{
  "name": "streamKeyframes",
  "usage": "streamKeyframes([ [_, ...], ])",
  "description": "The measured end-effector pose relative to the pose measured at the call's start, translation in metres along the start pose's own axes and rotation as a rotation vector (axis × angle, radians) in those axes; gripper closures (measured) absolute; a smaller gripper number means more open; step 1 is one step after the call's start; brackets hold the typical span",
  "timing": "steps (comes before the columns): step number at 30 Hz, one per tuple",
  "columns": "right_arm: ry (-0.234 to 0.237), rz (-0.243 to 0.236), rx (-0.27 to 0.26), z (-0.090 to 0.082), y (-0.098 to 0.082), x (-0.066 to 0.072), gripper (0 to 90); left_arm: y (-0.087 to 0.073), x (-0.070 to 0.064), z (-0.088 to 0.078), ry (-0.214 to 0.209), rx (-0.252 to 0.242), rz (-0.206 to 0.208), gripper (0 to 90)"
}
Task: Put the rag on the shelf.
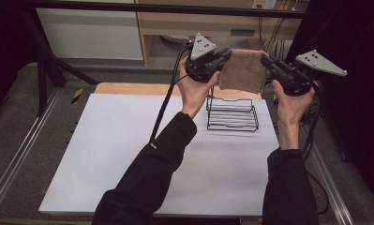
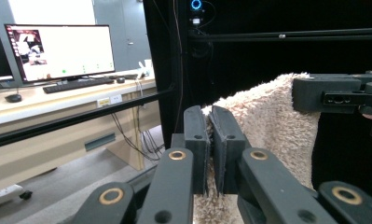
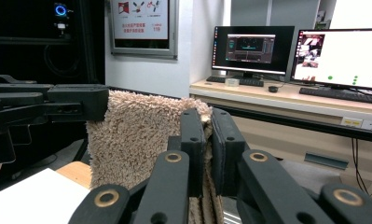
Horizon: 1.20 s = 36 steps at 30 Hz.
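Both grippers hold the beige towel (image 1: pixel 243 70) stretched in the air above the surface's far right corner, left gripper (image 1: pixel 223 57) and right gripper (image 1: pixel 267 62) each pinching an upper corner between its fingers, likely to drape it over the wire rack (image 1: pixel 232 115) below.

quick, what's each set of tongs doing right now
Left tongs: shut on one upper corner of the beige towel, held up in the air.
Right tongs: shut on the towel's other upper corner.
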State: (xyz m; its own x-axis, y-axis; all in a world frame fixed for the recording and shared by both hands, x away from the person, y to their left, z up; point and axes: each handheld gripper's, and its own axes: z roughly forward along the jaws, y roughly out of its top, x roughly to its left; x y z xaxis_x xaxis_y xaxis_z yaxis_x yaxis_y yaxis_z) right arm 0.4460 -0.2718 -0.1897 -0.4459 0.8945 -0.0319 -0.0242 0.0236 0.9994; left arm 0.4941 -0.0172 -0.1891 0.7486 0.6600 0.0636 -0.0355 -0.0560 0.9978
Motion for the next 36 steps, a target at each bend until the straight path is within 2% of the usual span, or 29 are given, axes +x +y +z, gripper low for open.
streamKeyframes([
  [5,-0.008,-0.004,-0.008,0.005,0.006,-0.005,85.1,0.005,0.001,0.005,0.000,-0.018,-0.005,85.6],
  [7,-0.009,-0.003,-0.009,0.007,0.008,-0.007,85.1,0.007,0.003,0.007,0.004,-0.011,0.004,85.6],
  [14,-0.012,0.001,-0.010,0.017,0.011,-0.013,85.1,0.013,0.008,0.014,0.021,-0.016,-0.005,85.6],
  [23,-0.011,-0.018,-0.005,0.031,0.015,-0.016,85.1,0.013,0.020,0.021,0.034,-0.020,-0.010,85.6],
  [27,-0.013,-0.021,-0.002,0.036,0.015,-0.018,85.1,0.013,0.023,0.024,0.044,-0.021,0.010,85.6],
  [33,-0.024,-0.030,0.004,0.041,0.015,-0.022,85.0,0.009,0.024,0.029,0.041,-0.029,-0.015,85.5],
  [36,-0.028,-0.032,0.011,0.044,0.014,-0.025,85.0,0.006,0.025,0.033,0.045,-0.020,0.007,85.5],
])
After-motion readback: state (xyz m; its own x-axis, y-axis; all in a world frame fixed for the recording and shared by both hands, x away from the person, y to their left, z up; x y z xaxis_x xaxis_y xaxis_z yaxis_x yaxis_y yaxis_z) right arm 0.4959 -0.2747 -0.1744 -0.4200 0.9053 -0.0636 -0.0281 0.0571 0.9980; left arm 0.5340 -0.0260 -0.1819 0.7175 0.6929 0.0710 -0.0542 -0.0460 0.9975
